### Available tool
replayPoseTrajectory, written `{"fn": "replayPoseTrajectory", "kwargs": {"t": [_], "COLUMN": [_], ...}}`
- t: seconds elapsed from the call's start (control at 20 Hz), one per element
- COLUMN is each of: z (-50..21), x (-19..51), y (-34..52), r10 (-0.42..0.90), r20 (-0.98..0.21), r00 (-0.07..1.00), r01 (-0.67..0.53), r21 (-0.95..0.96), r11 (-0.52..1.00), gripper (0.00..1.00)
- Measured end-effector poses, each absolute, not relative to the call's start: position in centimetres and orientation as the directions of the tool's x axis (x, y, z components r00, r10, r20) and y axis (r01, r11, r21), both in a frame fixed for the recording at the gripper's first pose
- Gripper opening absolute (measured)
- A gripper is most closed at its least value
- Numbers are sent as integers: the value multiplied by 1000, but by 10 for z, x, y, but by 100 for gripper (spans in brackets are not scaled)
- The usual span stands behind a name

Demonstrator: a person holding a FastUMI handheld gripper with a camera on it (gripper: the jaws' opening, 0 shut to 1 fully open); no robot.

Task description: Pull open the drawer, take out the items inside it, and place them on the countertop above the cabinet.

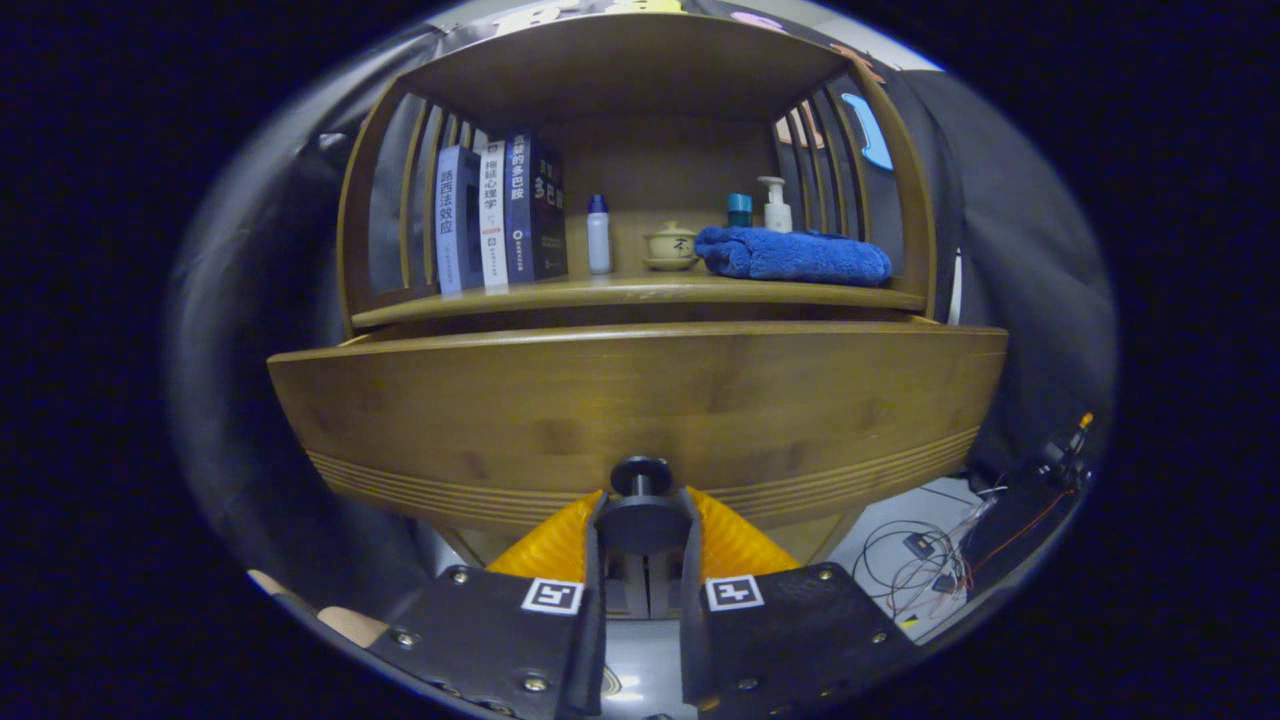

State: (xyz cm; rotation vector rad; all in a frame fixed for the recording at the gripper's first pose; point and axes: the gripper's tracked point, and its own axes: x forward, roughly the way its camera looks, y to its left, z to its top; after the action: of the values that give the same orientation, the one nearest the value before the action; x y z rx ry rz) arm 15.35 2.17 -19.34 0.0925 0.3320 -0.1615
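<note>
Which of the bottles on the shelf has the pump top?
The white pump bottle behind the folded blue towel. The white bottle with the blue cap beside the books has a plain cap.

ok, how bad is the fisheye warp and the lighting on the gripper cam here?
Gripper view: heavy barrel distortion bows the drawer front and shelf edge; shelf interior evenly lit, books and blue towel sharp; gripper fingers around the dark drawer knob, their bases slightly soft.
</note>
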Motion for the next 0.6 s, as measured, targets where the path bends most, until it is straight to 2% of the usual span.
{"fn": "replayPoseTrajectory", "kwargs": {"t": [0.6], "z": [-202], "x": [84], "y": [31], "r10": [-114], "r20": [-386], "r00": [915], "r01": [150], "r21": [65], "r11": [986], "gripper": [31]}}
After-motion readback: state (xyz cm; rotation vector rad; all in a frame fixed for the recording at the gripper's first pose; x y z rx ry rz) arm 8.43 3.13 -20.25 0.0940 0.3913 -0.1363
